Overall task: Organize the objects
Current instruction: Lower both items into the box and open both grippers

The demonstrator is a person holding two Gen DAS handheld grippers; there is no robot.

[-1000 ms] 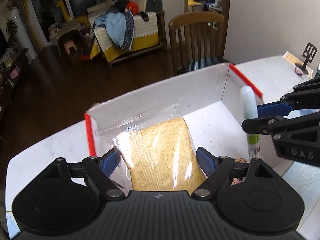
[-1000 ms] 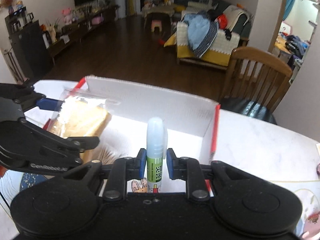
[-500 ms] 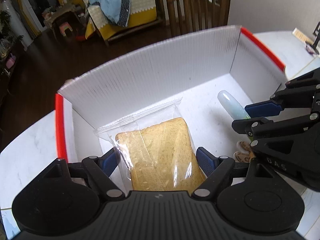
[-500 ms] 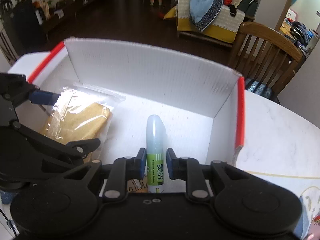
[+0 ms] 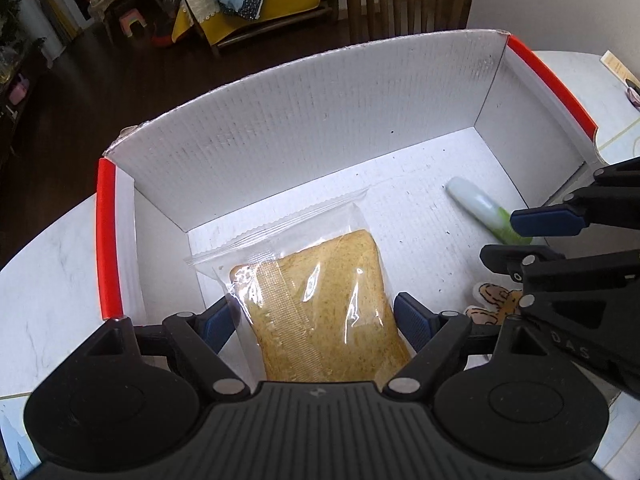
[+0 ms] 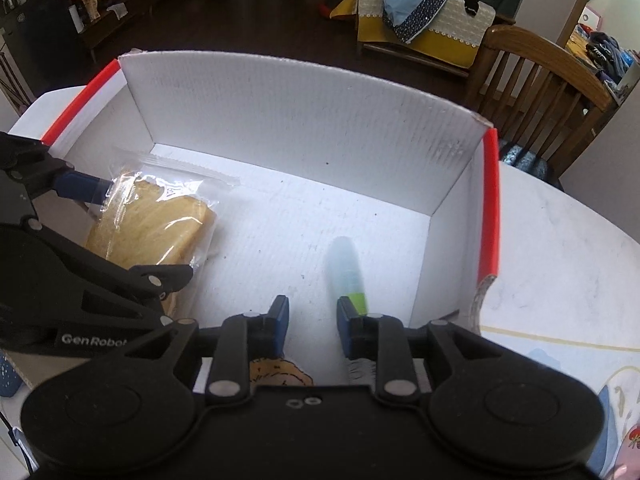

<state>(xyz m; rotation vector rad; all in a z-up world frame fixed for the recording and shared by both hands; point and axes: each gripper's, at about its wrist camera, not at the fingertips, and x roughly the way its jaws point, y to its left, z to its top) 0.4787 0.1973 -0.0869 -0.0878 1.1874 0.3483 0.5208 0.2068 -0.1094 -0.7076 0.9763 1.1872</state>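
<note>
Bread (image 5: 324,300) in its clear bag sits between the left gripper's (image 5: 316,322) blue pads, jaws wide and clamped on the pack, low over the left side of the white corrugated box (image 5: 320,120). Over on the right, the right gripper (image 6: 310,316) is opening its jaws, and the glue stick (image 6: 346,276) is blurred and leaning against the right pad, its cap pointing toward the far wall. Both items are inside the box, well apart, on the white marble table (image 6: 560,248).
</note>
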